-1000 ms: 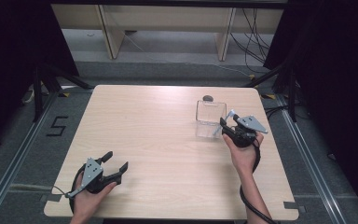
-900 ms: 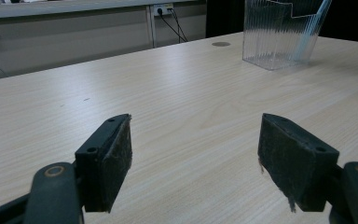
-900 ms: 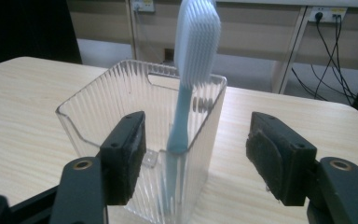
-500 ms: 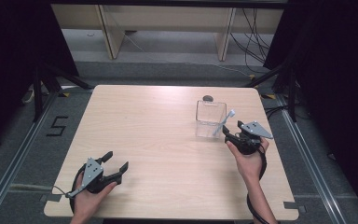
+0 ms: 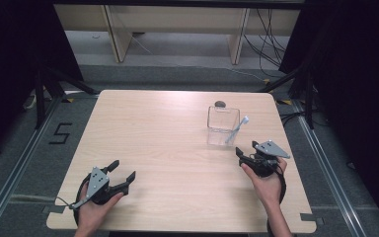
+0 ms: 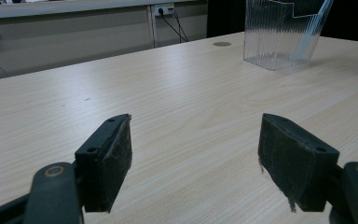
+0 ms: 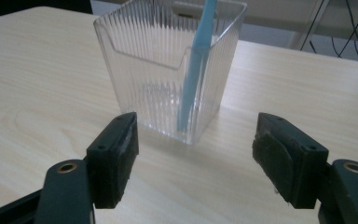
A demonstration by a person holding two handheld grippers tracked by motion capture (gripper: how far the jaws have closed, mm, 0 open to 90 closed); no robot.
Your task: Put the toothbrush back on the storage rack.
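A clear ribbed plastic holder (image 5: 222,118) stands at the table's far right, with a light blue toothbrush (image 5: 238,129) leaning in it, head up and to the right. My right gripper (image 5: 245,148) hovers just in front of the holder, apart from it. Its jaws have just been opening and hold nothing. The right gripper view has the holder (image 7: 158,70) and the brush handle (image 7: 193,70) straight ahead of the right gripper (image 7: 196,140). Near the front left corner my left gripper (image 5: 122,170) rests open and empty. The left gripper (image 6: 196,140) faces the distant holder (image 6: 279,32).
A small dark round disc (image 5: 220,103) sits in the tabletop just behind the holder. The light wooden table (image 5: 153,133) has rounded corners. Beyond its far edge are wooden frame legs and floor cables. A "5" mark (image 5: 59,133) is on the floor at the left.
My right gripper has drawn back from the holder toward the near edge and its jaws stand wider. The toothbrush stays leaning in the holder. The left gripper has not moved.
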